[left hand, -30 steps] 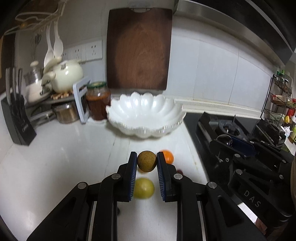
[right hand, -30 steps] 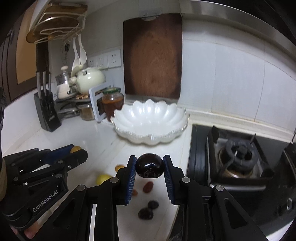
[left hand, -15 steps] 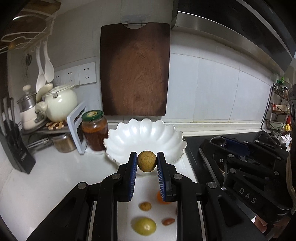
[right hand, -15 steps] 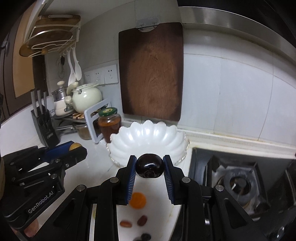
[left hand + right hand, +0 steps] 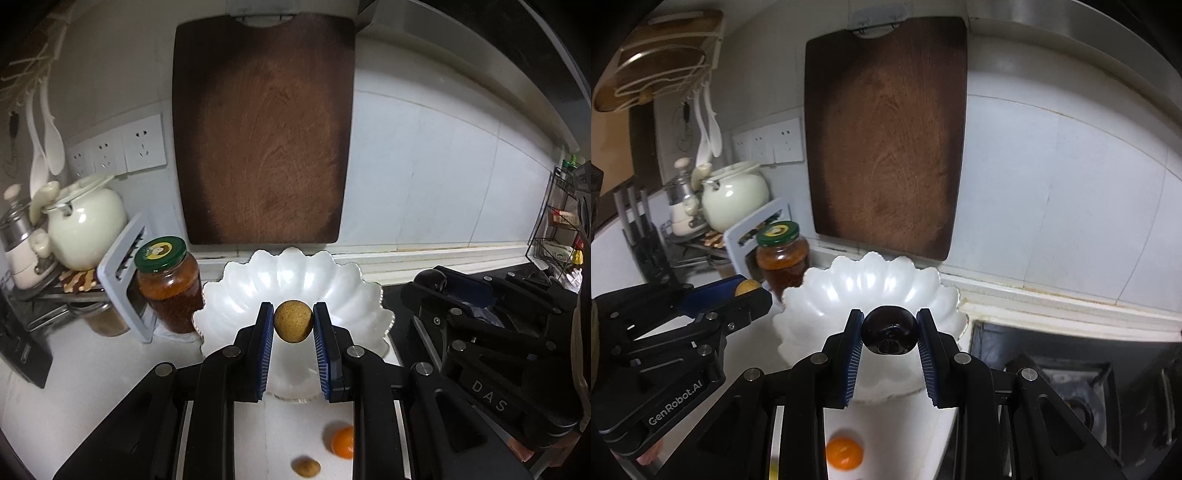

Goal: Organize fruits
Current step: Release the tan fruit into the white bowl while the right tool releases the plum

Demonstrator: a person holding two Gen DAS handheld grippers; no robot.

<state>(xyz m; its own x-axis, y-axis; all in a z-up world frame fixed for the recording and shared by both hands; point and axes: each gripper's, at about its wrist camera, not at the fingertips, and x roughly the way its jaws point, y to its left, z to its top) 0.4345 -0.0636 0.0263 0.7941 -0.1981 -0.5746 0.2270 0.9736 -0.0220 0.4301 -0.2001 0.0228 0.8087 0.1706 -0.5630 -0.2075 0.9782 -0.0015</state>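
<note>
Left gripper (image 5: 293, 325) clamped on small tan round fruit (image 5: 293, 320), right gripper (image 5: 889, 330) clamped on dark plum (image 5: 889, 329); each sits frame-centre, in front of the white scalloped bowl (image 5: 236, 295).

Tan fruit (image 5: 293, 321), dark fruit (image 5: 889, 330) above white bowl (image 5: 343, 291)

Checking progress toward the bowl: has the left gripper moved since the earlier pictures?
Yes. The left gripper, shut on a brown fruit, has advanced to the white bowl.
</note>
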